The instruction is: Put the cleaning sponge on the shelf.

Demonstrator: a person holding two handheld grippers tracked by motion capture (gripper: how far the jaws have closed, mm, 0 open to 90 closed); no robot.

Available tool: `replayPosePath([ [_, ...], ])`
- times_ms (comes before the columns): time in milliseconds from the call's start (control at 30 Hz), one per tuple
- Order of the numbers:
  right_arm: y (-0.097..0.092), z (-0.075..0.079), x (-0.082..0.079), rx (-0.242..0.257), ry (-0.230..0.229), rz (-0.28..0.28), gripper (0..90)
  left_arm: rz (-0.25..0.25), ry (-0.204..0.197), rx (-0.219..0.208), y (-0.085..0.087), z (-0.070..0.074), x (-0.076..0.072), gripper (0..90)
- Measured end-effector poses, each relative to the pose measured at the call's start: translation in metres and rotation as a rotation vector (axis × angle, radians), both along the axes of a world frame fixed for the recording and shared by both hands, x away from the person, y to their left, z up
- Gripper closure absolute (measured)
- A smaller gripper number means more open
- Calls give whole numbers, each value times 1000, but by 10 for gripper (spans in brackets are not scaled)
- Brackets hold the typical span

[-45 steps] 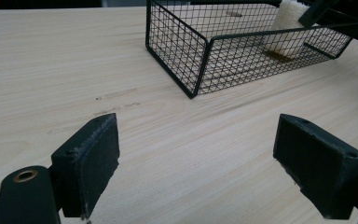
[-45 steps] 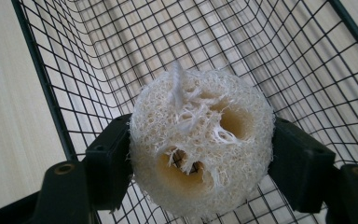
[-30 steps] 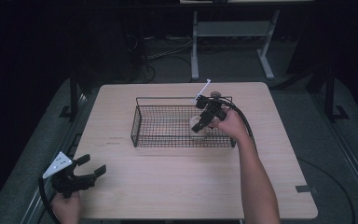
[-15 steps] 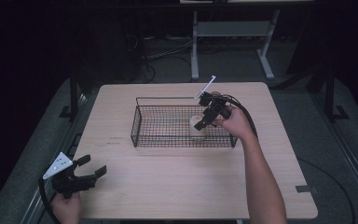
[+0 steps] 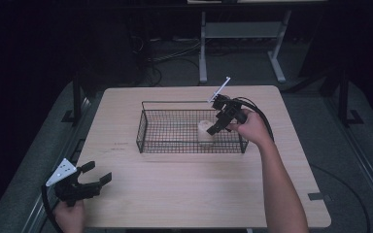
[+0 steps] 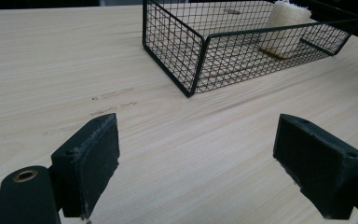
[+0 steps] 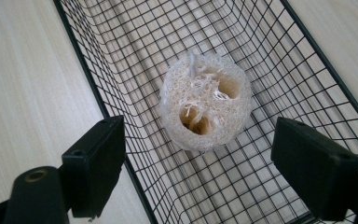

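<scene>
Loofah (image 7: 206, 101): pale cream, coarse fibrous weave, stubby cylinder with frayed strands. From the right gripper view its end face shows hollow channels, amber inside. It stands upright on the floor of the basket (image 5: 148, 130), in the right half, against the near-right wall.

Basket: black wire, fine square mesh, low rectangular walls with a thicker top rim, rounded corners. It sits mid-bench, slightly far of centre.

Right tongs (image 5: 214, 127): above the loofah, angled down into the basket from the right. Jaws have just been opening and now stand wide, pads clear of the loofah on both sides; nothing gripped. Pads are flat matte black blocks with slightly worn edges. A thick black cable loops off the back, and a thin white rod sticks up at the far side.

Left tongs (image 5: 96, 172): near-left corner of the bench, jaws spread wide, nothing between them but bare bench. Grey three-cornered plate on top.

Bench (image 5: 175, 194): light wood-grain laminate, rounded corners, matte, a few faint scuff marks left of the basket.

Room: dark, grey floor, metal desk legs and loose cables at the far side, a patch of tape on the floor near right.
</scene>
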State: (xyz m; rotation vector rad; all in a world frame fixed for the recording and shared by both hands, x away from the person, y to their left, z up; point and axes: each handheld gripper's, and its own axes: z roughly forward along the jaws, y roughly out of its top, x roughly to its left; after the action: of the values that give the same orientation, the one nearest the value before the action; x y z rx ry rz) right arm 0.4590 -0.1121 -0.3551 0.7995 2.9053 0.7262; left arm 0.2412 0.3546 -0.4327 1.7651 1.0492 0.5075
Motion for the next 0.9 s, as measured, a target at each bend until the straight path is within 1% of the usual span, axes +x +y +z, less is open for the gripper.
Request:
replayPosePath([
  [167,0,5,-6,6,-10,12,166,5,-2,-5,1,0,0,138],
  [333,0,8,-12,-1,-11,22,156,5,-4,-1,1,0,-1,138],
  [467,-4,13,-18,17,-15,23,155,0,1,3,0,0,0,138],
  [567,-8,12,-22,19,-18,27,139,0,-2,3,-1,0,0,138],
  [700,-15,10,-26,28,-15,9,139,1,-2,5,-1,0,0,138],
  [833,-21,10,-30,30,-25,3,139,1,0,5,-1,0,0,138],
  [900,-24,11,-33,23,-37,-2,139,1,-1,6,-1,0,0,138],
])
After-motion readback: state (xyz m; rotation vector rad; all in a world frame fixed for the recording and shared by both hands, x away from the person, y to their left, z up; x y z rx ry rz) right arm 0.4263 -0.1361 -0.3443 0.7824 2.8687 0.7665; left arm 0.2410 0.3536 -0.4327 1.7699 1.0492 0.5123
